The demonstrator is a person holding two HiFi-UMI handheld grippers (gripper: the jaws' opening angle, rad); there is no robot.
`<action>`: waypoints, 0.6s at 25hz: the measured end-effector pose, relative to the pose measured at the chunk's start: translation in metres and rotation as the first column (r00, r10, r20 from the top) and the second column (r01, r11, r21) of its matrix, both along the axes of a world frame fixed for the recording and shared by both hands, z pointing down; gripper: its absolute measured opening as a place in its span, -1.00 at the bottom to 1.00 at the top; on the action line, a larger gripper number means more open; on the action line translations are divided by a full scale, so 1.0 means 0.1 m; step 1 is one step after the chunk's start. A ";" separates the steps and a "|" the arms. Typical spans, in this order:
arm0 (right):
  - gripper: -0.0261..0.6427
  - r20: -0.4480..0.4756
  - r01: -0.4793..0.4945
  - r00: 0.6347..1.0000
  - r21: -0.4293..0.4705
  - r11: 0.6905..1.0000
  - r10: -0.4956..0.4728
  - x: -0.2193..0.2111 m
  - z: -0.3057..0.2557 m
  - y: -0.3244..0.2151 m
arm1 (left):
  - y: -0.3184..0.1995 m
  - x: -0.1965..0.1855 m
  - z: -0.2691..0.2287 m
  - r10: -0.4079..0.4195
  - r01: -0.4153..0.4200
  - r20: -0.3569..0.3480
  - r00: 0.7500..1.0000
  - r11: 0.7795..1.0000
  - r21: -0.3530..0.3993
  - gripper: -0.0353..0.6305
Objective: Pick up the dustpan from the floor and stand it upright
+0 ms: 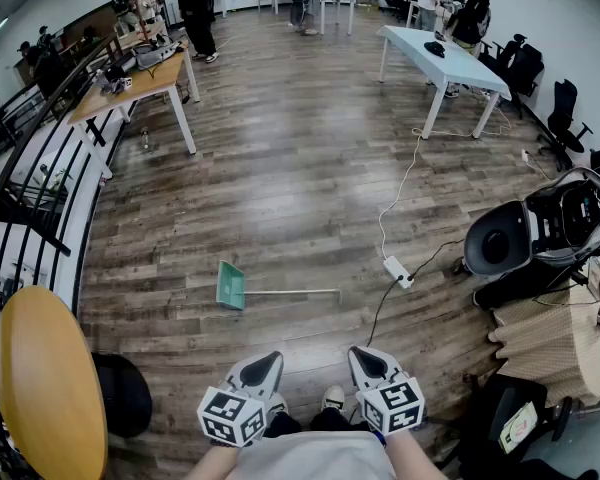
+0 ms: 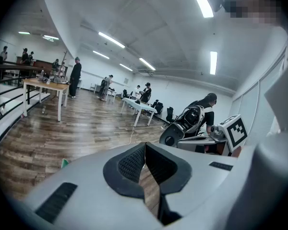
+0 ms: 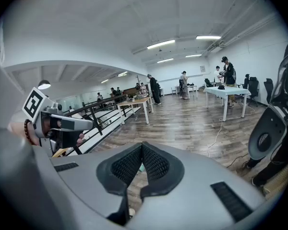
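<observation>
A green dustpan lies flat on the wooden floor, its long thin handle running off to the right. Both grippers hover low in the head view, well short of it and touching nothing. My left gripper is shut and holds nothing, its ribbed pads meeting at the tips. My right gripper is shut too, jaws closed and bare. A sliver of the green dustpan shows behind the right jaws, and another bit peeks over the left gripper's body.
A white power strip with its cable lies just right of the handle's end. A black-and-grey bag and a wicker surface stand at right. A yellow round seat and a railing are at left. White tables and people stand far off.
</observation>
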State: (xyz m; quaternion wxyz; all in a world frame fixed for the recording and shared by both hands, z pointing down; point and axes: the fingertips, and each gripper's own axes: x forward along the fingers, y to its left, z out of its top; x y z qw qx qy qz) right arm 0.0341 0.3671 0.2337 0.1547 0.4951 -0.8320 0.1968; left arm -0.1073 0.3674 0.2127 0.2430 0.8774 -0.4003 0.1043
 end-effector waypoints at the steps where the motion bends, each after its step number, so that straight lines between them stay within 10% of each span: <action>1: -0.85 0.001 -0.001 1.000 0.000 1.000 0.001 -0.01 0.00 0.00 | 0.00 -0.01 -0.01 0.003 -0.003 0.015 1.000 1.000 0.008 -0.82; 15: -0.84 0.013 -0.035 0.999 0.031 0.999 0.035 -0.52 -0.13 -0.19 | -0.10 -0.62 -0.01 -0.003 -0.001 0.083 0.997 0.999 0.051 -0.82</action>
